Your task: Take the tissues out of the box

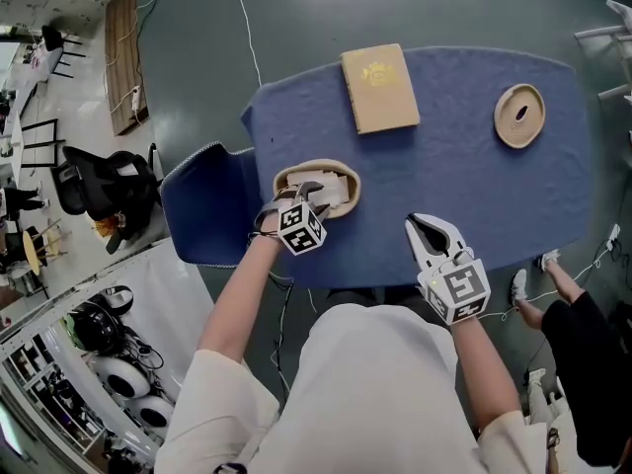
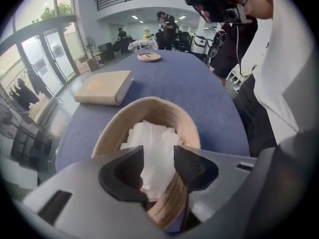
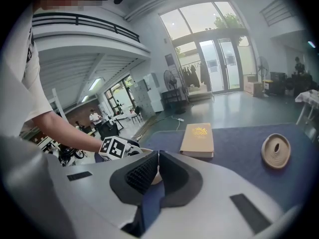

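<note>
A shallow woven basket (image 1: 286, 174) holds white tissues (image 1: 333, 192) near the front left of the blue table (image 1: 474, 196). My left gripper (image 1: 311, 197) hangs over the basket's near side. In the left gripper view its jaws stand apart (image 2: 158, 158), with the tissues (image 2: 149, 138) lying in the basket (image 2: 164, 106) and showing in the gap; the pads do not press on them. My right gripper (image 1: 427, 227) rests at the table's front edge, right of the basket, with its jaws (image 3: 157, 158) together and nothing in them.
A tan book (image 1: 379, 87) lies at the back of the table, and a round wooden dish (image 1: 519, 115) sits at the back right. A blue chair (image 1: 202, 205) stands at the table's left end. Another person (image 1: 583, 344) stands to the right.
</note>
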### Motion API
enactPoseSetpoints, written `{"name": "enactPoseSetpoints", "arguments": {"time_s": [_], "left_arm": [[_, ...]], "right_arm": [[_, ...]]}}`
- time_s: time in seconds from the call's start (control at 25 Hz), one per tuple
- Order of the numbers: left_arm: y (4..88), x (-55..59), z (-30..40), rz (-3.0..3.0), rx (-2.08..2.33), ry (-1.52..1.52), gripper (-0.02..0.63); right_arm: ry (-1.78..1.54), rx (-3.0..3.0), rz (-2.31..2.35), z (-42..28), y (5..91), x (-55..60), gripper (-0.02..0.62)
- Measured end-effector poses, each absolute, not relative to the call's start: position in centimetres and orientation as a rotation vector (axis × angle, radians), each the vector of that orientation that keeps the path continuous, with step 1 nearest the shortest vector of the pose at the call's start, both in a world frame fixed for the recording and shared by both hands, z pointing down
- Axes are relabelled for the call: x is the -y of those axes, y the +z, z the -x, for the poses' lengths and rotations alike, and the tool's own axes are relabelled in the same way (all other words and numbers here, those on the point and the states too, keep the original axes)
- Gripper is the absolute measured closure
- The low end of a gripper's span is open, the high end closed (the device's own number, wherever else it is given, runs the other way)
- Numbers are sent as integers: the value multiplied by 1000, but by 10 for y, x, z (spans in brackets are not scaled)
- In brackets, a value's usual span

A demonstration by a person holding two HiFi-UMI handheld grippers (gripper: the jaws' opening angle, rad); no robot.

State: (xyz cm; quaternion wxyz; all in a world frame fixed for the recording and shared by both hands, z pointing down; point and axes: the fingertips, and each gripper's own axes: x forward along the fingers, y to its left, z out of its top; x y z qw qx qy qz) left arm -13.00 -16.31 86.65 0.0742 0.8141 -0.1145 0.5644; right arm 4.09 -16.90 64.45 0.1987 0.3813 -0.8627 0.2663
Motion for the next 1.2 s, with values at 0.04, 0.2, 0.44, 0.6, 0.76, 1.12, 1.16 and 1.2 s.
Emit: {"name": "enactPoseSetpoints", "arguments": {"time_s": [0.04,0.2,0.44,0.6,0.76,1.12,1.16,1.2], "left_arm": [[869,163,130,-2441,332,1712,415],[882,161,130,-2416,288,1762,483],[893,159,135,-2341,291,1851,583],[879,160,132,-2332,375,1739,591],[853,162,132,-2347,520,1604,592],[791,164,148,-2343,866,1276,592],[782,164,150,-2338,903,1229,592],[772,165,151,-2333,939,1182,592]], "right_arm": [[751,2404,-1074,-43,646,169,561],[770,2386,-1096,-46,649,168,561],[772,2387,-1092,-40,649,163,561],[766,2392,-1092,-44,646,164,561],[747,2404,-1096,-49,638,163,561],[703,2433,-1096,-49,623,158,562],[694,2439,-1095,-49,619,158,561],[685,2445,-1095,-50,616,158,561]]}}
